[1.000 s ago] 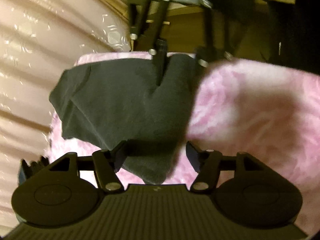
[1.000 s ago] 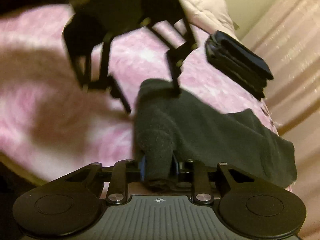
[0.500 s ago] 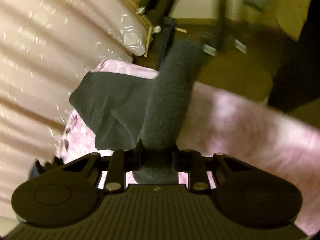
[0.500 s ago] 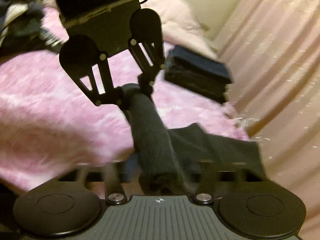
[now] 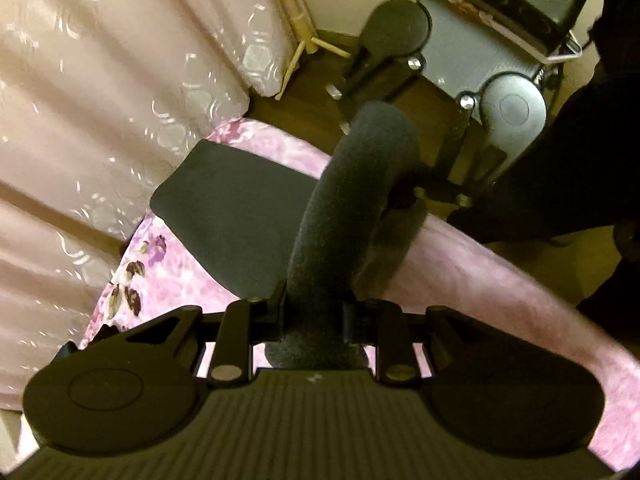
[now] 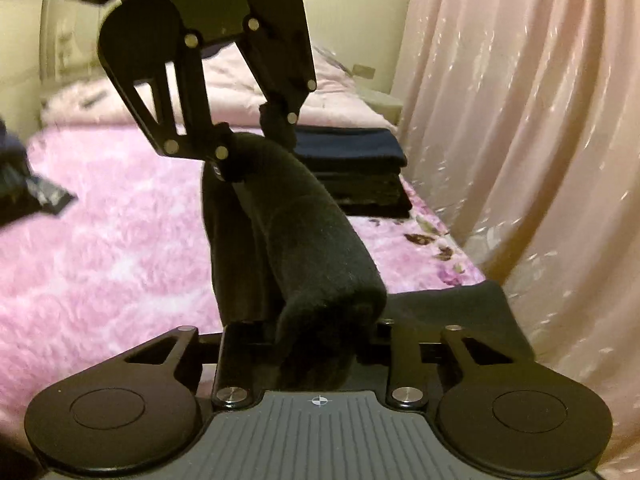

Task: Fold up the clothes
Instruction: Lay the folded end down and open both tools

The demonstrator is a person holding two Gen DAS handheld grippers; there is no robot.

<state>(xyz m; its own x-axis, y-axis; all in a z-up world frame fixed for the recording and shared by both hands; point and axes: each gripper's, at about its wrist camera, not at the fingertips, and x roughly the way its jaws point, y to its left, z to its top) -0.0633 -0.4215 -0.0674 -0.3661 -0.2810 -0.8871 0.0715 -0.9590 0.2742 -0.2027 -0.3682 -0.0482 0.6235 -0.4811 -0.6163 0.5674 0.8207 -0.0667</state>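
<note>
A dark grey garment (image 5: 240, 216) hangs lifted above the pink fluffy bed cover (image 5: 500, 280). Its top edge is bunched into a thick roll (image 5: 344, 208) stretched between both grippers. My left gripper (image 5: 314, 316) is shut on one end of that roll. My right gripper (image 6: 316, 332) is shut on the other end of the garment (image 6: 316, 240). Each gripper faces the other: the right gripper (image 5: 412, 196) shows at the far end in the left wrist view, and the left gripper (image 6: 248, 148) in the right wrist view. The garment's lower part (image 6: 460, 312) trails toward the curtain side.
A pink curtain (image 6: 520, 140) hangs along one side of the bed. A stack of folded dark clothes (image 6: 360, 176) sits further up the bed by the curtain, with a pale quilt (image 6: 248, 92) behind it. Dark clothing (image 6: 24, 184) lies at the left. A person's dark sleeve (image 5: 580, 140) is at right.
My left gripper went from open above the flat garment to shut on it. Both grippers then raised the garment off the bed, bunching its edge into a roll between them.
</note>
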